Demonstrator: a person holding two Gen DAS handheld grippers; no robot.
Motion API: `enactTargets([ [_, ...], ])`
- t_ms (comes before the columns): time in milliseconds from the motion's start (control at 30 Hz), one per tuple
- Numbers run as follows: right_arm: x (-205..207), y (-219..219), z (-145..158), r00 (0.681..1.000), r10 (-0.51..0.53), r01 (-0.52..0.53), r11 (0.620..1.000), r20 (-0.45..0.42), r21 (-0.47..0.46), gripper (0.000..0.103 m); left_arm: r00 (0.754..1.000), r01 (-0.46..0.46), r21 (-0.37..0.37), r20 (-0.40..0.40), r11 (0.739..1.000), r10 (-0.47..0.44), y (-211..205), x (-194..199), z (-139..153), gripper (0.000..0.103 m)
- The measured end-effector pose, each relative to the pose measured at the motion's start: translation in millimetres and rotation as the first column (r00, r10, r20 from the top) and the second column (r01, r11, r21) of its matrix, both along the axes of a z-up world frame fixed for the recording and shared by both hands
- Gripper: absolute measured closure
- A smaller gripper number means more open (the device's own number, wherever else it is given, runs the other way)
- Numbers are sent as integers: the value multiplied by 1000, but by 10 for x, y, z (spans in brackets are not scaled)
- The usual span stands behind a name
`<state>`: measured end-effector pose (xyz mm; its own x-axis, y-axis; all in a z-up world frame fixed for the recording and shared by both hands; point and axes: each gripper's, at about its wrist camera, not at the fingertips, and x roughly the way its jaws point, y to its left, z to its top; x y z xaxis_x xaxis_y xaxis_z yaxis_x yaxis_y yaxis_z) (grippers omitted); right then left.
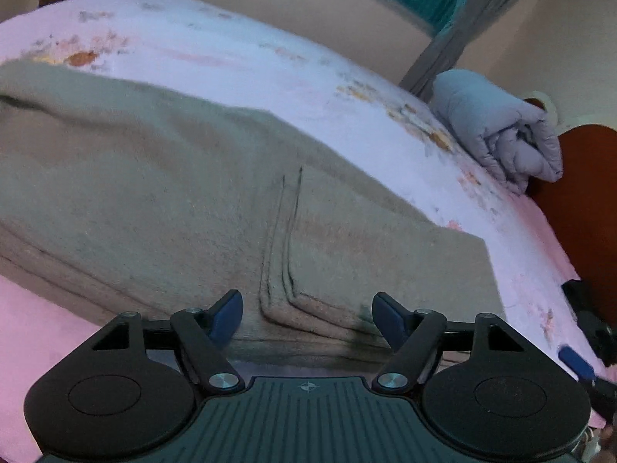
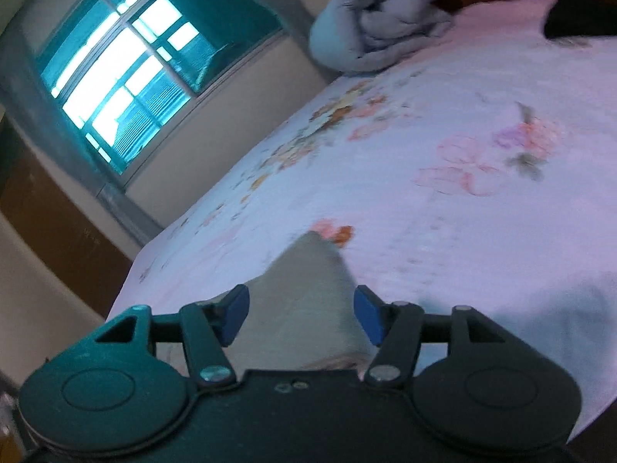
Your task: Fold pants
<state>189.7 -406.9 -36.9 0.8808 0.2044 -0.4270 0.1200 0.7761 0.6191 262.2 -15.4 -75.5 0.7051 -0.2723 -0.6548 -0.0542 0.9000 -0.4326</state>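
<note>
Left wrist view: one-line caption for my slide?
Open left gripper poised at the edge of tan pants on a floral bedsheet.

The pants (image 1: 162, 177) are seen to be of matt, slightly napped beige cloth. The bed (image 2: 482, 231) is covered with smooth printed floral cloth. The quilt (image 2: 385, 19) is of soft, puffy grey fabric. Both grippers are of matt black plastic, with bright metal pivot pins and blue fingers (image 1: 227, 314).
</note>
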Motion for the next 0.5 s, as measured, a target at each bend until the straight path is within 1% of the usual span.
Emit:
enactTargets([
  [33, -35, -14, -45, 1000, -6, 6, 1000, -8, 14, 49, 1000, -3, -5, -10, 1000, 3, -13, 24, -16, 56],
  [67, -43, -43, -83, 1000, -10, 11, 1000, -15, 29, 49, 1000, 1, 0, -27, 1000, -1, -34, 27, -37, 66],
  [100, -79, -74, -103, 1000, -11, 12, 999, -18, 44, 49, 1000, 6, 0, -30, 1000, -6, -45, 38, -47, 73],
  [133, -100, -96, -127, 1000, -10, 11, 998, -21, 58, 48, 1000, 18, 5, -25, 1000, -18, -62, 36, -40, 82],
  [200, -127, -112, -124, 1000, -2, 3, 998, -20, 68, 47, 1000, 10, 30, 14, 999, -11, -55, -67, 49, 84],
  [233, -126, -111, -113, 1000, 9, -8, 997, -7, 80, 46, 999, 2, 65, 39, 998, -4, -64, -120, 101, 84],
  [267, -128, -117, -90, 999, 31, -32, 994, 12, 104, 45, 999, 2, 92, 42, 996, -6, -67, -157, 130, 84],
  [333, -129, -85, -80, 994, 92, -100, 980, 50, 172, 42, 1000, 5, 95, 9, 996, -6, -65, -120, 78, 83],
  [400, -6, -2, -140, 985, 164, -175, 947, 62, 270, 38, 1000, -5, 88, 5, 996, 5, -56, -83, -8, 79],
  [433, 95, 57, -221, 978, 204, -209, 917, 50, 340, 37, 1000, -8, 88, 7, 996, 7, -54, -80, -22, 76],
  [467, 168, 106, -297, 975, 221, -216, 900, 31, 379, 38, 1000, -6, 95, 10, 995, 5, -61, -76, -31, 75],
  [500, 278, 171, -419, 971, 235, -202, 899, -39, 390, 39, 1000, 3, 98, 14, 995, -5, -64, -78, -34, 74],
])
